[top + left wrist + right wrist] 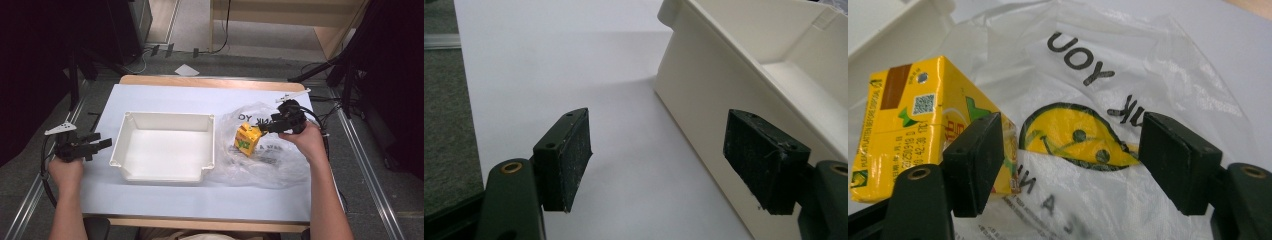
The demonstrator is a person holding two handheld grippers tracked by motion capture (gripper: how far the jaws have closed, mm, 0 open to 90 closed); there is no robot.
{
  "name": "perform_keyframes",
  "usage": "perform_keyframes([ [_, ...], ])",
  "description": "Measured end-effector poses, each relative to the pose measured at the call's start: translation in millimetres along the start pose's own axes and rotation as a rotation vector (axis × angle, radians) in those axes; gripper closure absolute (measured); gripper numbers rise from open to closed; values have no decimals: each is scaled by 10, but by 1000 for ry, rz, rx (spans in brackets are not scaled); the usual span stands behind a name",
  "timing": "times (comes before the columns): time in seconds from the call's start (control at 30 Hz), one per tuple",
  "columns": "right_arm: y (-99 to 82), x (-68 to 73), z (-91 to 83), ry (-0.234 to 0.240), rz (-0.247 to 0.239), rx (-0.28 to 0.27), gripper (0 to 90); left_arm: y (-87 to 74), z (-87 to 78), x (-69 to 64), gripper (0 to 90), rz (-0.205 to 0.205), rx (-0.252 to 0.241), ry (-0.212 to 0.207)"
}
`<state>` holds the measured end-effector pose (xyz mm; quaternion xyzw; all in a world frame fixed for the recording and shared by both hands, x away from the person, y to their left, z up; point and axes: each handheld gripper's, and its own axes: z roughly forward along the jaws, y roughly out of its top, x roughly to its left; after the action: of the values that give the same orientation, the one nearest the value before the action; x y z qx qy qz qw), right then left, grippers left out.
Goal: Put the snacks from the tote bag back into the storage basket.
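A yellow drink carton (247, 140) lies tilted on a clear plastic bag (270, 160) to the right of a white tray (170, 116). My right gripper (263, 128) hovers just behind and right of the carton. In the right gripper view its jaws stand open (1073, 145); the carton (903, 125) sits outside the left jaw, and between the jaws lies the bag (1148, 65) with its yellow smiley print. My left gripper (102, 144) rests left of the tray, open (659, 135) and empty, with the tray wall (709, 75) by its right jaw.
The tray holds nothing that I can see. The white table cover (165, 95) reaches a wooden edge (210, 82) at the far side. Black stands and cables border both sides of the table. A corner of the tray (878, 20) shows at the right gripper view's top left.
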<state>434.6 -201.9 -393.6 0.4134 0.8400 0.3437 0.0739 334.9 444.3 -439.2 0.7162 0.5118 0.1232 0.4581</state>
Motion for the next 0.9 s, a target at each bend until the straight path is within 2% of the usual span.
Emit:
perform_keyframes([
  [0.07,3,14,12,-32,0,12,292,0,1,-4,282,2,3,-1],
  [0.17,18,15,5,-21,14,-2,309,0,2,-1,281,-1,4,0],
  [0.37,37,8,-61,-15,44,-42,425,2,15,9,282,-3,2,0],
  [0.53,41,-6,-101,-5,68,-65,485,6,15,13,282,-8,-5,1],
  [0.57,37,-11,-115,0,59,-60,554,12,19,15,282,-9,-6,1],
  [0.6,35,-13,-120,0,59,-55,566,15,23,17,283,-10,-8,-1],
  [0.67,30,-22,-121,6,56,-53,571,21,30,20,283,-9,-10,-2],
  [0.7,21,-27,-128,20,70,-54,572,30,43,20,283,-10,-9,-4],
  [0.9,17,9,-151,5,42,-57,546,55,85,17,285,-8,-8,-5],
])
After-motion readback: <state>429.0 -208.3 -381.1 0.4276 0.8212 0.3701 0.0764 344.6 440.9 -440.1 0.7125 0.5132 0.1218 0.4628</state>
